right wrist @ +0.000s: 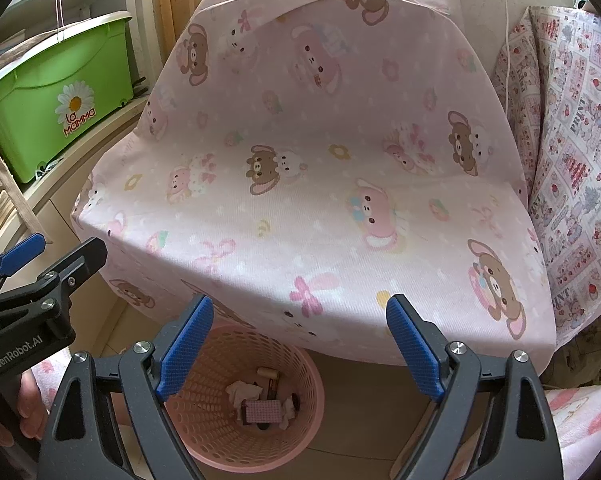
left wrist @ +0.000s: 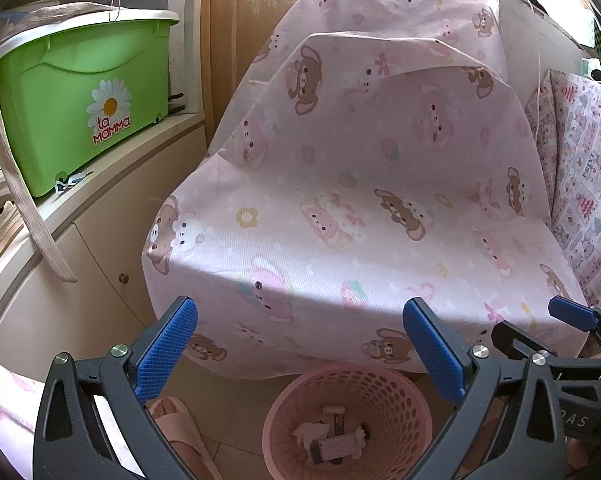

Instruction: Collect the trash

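While "La Mamma" and a daisy mark the green bin [right wrist: 56,96] on the left shelf and "GenRobot.AI" the left gripper [left wrist: 300,344], both it and the right gripper [right wrist: 299,342] gape empty above the perforated pink basket [right wrist: 204,412], where crumpled tissues [right wrist: 242,392] and wrappers lie.

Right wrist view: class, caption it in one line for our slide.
Open right gripper above a pink basket holding trash, before a chair draped in pink cartoon fabric.
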### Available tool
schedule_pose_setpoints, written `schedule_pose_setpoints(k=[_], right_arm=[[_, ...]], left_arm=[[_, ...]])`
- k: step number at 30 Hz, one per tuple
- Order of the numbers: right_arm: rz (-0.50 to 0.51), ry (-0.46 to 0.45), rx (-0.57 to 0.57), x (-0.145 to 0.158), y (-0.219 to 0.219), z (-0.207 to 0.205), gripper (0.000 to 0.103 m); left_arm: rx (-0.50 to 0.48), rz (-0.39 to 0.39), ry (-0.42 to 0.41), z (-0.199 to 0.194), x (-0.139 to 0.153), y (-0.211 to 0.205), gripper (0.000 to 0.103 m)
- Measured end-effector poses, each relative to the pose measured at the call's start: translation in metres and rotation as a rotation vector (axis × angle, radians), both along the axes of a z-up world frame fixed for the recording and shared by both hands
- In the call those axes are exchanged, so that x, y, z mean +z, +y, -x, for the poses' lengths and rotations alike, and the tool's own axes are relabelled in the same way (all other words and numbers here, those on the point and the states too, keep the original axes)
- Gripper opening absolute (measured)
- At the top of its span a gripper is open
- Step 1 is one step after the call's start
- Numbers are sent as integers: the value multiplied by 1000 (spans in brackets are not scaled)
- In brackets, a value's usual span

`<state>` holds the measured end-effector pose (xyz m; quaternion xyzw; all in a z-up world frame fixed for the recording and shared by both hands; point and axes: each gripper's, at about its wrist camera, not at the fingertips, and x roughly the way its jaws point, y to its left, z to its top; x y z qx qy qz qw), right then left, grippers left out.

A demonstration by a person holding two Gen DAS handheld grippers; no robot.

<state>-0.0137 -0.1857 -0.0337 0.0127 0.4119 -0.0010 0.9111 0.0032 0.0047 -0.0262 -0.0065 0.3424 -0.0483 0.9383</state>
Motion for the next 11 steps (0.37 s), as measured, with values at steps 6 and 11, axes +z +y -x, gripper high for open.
schedule_pose_setpoints(k=[6,11], right_arm=[[-2,2,0,0,0,0,90],[2,4,-6,-1,-1,0,90]], left_arm=[[4,-2,4,0,-1,-1,102],[3,-2,15,-2,-3,-2,102]])
